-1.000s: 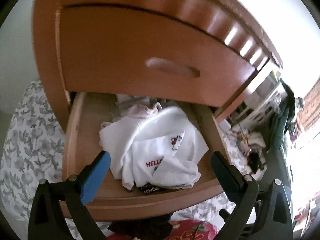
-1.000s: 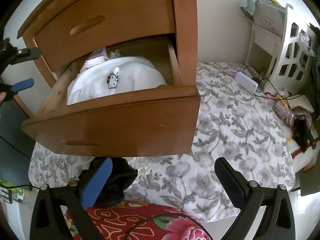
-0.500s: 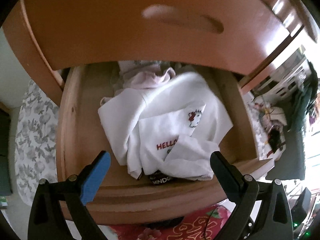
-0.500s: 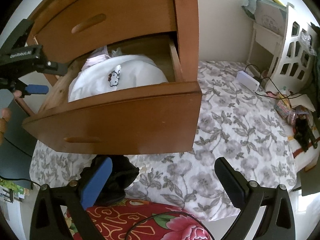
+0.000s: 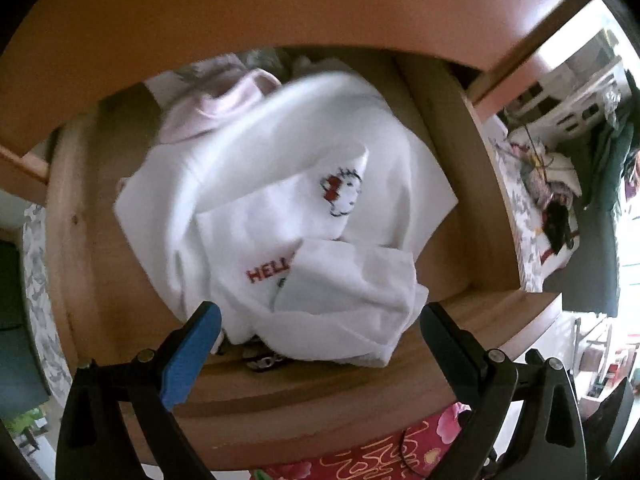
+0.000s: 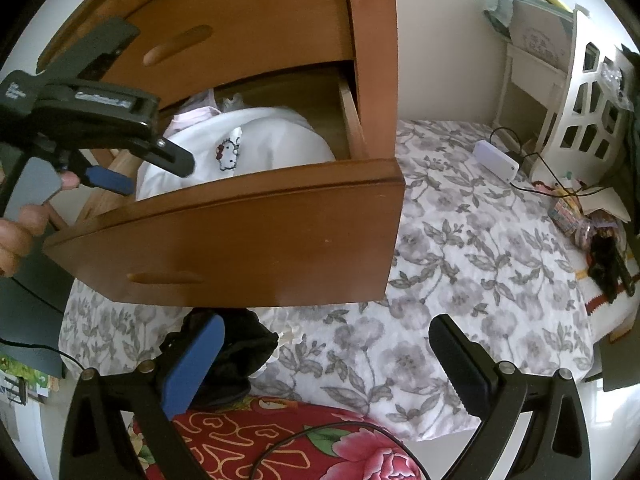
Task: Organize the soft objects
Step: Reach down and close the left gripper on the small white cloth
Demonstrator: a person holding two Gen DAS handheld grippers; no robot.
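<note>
Over the open drawer (image 5: 472,196) the left gripper (image 5: 320,320) hangs, jaws spread wide and empty, closer than a second ago; the white garment (image 5: 280,200) lies heaped straight ahead between its tips. Farther right, the right gripper (image 6: 326,344) waits open, empty, well back over the floral bedspread (image 6: 460,260).

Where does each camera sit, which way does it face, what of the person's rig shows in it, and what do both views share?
Left wrist: on the left gripper, looking down into the open drawer at the white garment; its own open fingers show.
Right wrist: on the right gripper, lower, facing the drawer front and floral bedspread; its open fingers, the left gripper and hand show.
Shared: drawer, white garment.
</note>
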